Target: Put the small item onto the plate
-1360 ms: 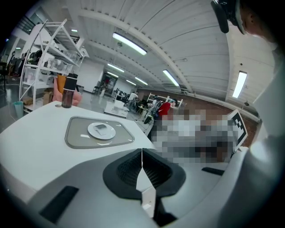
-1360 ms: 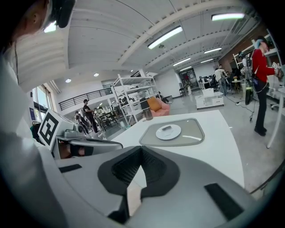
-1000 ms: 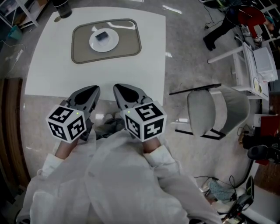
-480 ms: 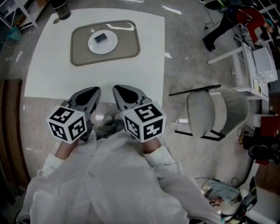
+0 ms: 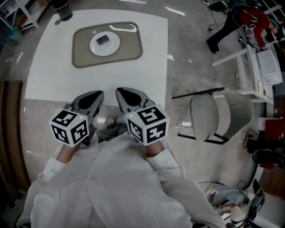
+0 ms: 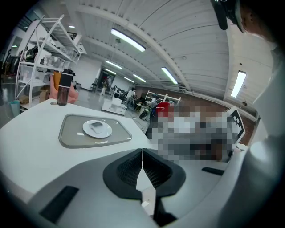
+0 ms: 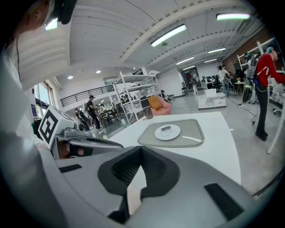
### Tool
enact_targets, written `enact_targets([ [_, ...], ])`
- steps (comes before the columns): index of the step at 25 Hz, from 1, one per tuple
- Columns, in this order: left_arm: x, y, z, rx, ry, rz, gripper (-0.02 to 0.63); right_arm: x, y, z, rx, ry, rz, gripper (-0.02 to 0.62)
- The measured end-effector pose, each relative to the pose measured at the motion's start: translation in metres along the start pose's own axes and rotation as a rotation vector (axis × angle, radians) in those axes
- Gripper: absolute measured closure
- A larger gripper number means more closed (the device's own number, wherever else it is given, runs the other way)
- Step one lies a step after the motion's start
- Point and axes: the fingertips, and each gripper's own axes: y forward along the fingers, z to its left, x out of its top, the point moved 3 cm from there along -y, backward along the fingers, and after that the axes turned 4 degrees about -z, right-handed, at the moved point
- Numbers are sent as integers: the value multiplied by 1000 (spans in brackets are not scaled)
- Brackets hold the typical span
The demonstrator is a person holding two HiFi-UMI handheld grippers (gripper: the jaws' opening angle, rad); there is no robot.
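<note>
Fingers (image 6: 127,171) of left gripper (image 5: 92,99) and right gripper (image 5: 126,96) are pressed together, empty, at the table (image 5: 53,75) near edge. Small dark item (image 5: 103,39) is seen on the white plate (image 5: 112,48), on a grey mat (image 5: 129,42), well apart from both.

You see the bottle (image 5: 61,8) cut off by the head view's top edge. The small dark item (image 5: 103,39) on the plate (image 5: 111,48) is too small to identify.
</note>
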Motion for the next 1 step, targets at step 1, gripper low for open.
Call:
enact_targets([
  [1, 0, 0, 0, -1, -1, 2, 593, 0, 0, 0, 0, -1, 1, 580],
])
